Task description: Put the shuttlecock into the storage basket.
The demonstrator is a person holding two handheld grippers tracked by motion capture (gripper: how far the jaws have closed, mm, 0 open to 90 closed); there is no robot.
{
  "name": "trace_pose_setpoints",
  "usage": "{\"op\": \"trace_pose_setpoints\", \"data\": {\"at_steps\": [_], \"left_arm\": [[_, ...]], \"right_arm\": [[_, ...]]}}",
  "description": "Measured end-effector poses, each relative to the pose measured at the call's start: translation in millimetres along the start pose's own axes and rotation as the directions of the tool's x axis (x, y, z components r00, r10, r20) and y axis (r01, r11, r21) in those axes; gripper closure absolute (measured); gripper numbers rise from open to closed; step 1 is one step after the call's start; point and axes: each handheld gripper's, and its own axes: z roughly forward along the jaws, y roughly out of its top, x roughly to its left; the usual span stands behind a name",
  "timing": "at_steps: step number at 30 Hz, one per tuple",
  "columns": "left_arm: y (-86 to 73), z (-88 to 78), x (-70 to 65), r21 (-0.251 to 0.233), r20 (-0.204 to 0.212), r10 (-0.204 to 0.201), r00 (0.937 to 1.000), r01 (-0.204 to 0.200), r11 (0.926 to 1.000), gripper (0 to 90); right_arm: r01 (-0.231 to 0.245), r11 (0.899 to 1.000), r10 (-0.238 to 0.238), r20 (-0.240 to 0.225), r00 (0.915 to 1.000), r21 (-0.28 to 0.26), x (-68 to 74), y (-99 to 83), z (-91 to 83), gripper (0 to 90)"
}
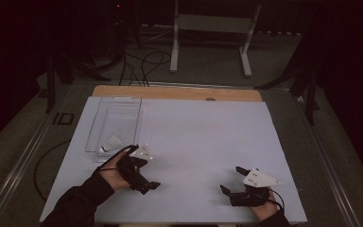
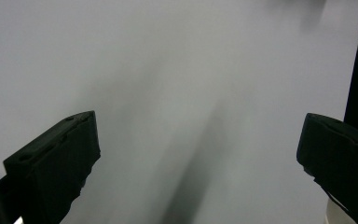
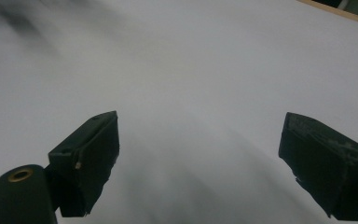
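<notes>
shuttlecock (image 1: pixel 115 142) in clear tray (image 1: pixel 99 124), high view

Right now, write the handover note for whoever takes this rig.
Left tool: open, holding nothing, just above the white table sheet, close beside the near end of the clear tray.
Right tool: open, holding nothing, low over the near right part of the sheet.
Shuttlecock: lying in the near end of the tray, touched by neither tool.
Done: the shuttlecock sits in the tray.
Left: possibly nothing; if it has to come out, the left tool is the closer one.
</notes>
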Motion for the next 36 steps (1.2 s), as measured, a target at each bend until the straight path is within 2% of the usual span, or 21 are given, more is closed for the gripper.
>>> {"op": "trace_pose_setpoints", "data": {"at_steps": [12, 21, 27, 33, 36], "left_arm": [[-25.8, -8.5, -4.0, -0.026, -0.026, -0.018, 0.9995, 0.017, 0.9995, 0.0], [-35.6, -10.8, -6.3, -0.052, -0.016, -0.023, 0.9996, 0.022, 0.9984, 0.0], [-44.7, -12.0, -6.3, -0.077, -0.03, -0.028, 0.9992, 0.026, 0.9967, 0.0], [-57.1, -14.1, -5.8, -0.094, -0.049, -0.07, 0.9963, 0.065, 0.9935, 0.0], [-63.3, -18.0, -7.1, -0.134, -0.063, -0.084, 0.9945, 0.075, 0.9882, 0.0]], "right_arm": [[0.001, 1.0, -0.001, 0.001, 1.0, 0.001, 0.7, 0.3, 0.9, 12.2], [0.0, 1.0, 0.0, 0.002, 1.0, 0.008, 1.0, 0.2, 1.4, 12.2], [-0.002, 1.0, 0.002, 0.0, 1.0, 0.006, 0.2, -0.1, 0.8, 12.2], [0.002, 1.0, -0.002, -0.002, 1.0, 0.01, 0.8, -0.2, 2.2, 12.2], [0.001, 1.0, -0.001, -0.002, 1.0, 0.009, 0.0, -0.5, 2.4, 12.2]]}}
